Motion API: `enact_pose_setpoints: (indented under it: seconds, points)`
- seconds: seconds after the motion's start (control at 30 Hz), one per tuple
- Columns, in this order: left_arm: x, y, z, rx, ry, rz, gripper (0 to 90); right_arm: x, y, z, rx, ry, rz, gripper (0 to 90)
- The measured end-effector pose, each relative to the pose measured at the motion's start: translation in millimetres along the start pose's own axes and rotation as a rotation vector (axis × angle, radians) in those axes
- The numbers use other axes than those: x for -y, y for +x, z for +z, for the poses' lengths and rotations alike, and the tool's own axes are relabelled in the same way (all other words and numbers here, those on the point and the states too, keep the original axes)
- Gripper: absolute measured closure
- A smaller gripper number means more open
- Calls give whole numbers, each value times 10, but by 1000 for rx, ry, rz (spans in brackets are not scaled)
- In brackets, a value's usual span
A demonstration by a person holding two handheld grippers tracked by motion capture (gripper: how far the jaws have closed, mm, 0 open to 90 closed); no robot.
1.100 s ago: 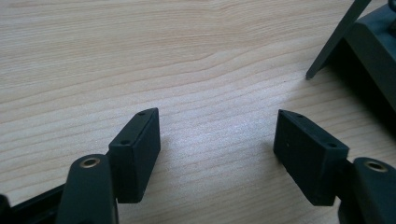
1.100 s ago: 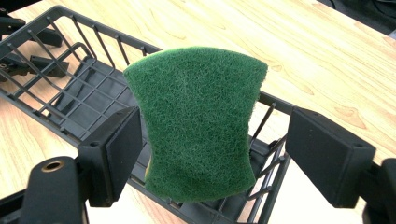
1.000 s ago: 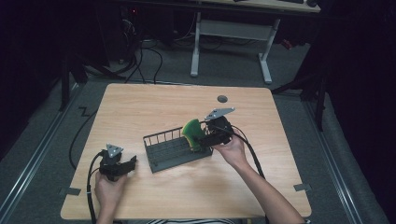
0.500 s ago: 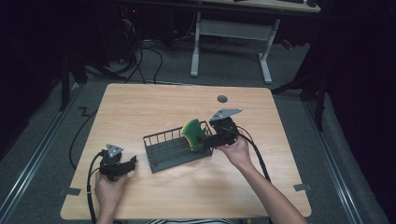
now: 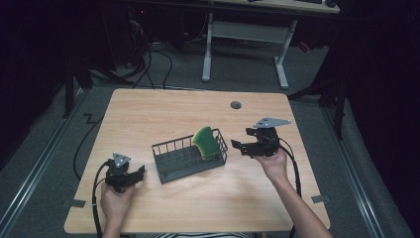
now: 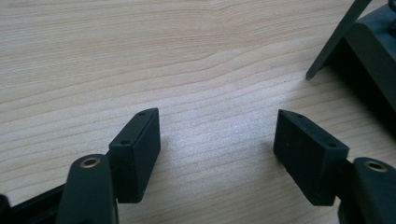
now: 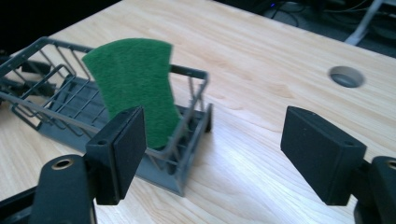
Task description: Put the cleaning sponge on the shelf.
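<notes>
The left gripper (image 5: 134,174) rests low on the table (image 5: 163,114) at the near left corner, as it did a second ago. Its jaws stand wide apart with bare wood between them, and in the left gripper view a corner of the dark rack (image 6: 369,42) shows just ahead to one side.

At centre stands the wire rack (image 5: 188,157), unmoved. The green sponge (image 5: 205,143) sits on edge in its right-hand end, leaning against the end wall and rising above the rim. The right gripper view shows the sponge (image 7: 135,88) standing free inside the rack (image 7: 56,107), nothing touching it.

The right gripper (image 5: 238,147) has changed. A second ago it was at the rack's end, at the sponge; half a second ago it was close by; now it is drawn back to the right, clear of the rack, jaws spread wide and empty.

Judgement: the sponge appears delivered and released. The placement step looks complete, though the sponge leans and could tip if the rack is knocked.
</notes>
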State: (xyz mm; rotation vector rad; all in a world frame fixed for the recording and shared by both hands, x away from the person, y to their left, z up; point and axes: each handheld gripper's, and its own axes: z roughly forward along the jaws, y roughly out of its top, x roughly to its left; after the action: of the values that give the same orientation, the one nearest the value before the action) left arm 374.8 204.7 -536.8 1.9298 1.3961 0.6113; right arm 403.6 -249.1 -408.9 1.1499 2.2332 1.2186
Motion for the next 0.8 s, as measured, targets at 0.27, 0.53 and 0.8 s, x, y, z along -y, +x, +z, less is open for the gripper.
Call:
enact_pose_setpoints:
  seconds: [0.27,0.53,0.8]
  points:
    - [0,0,0,0,0,0,323,167,-191,-228,49,-29,49,254]
    - [0,0,0,0,0,0,324,421,-358,-342,81,-21,104,259]
    - [0,0,0,0,0,-1,324,613,-440,-423,103,-26,135,267]
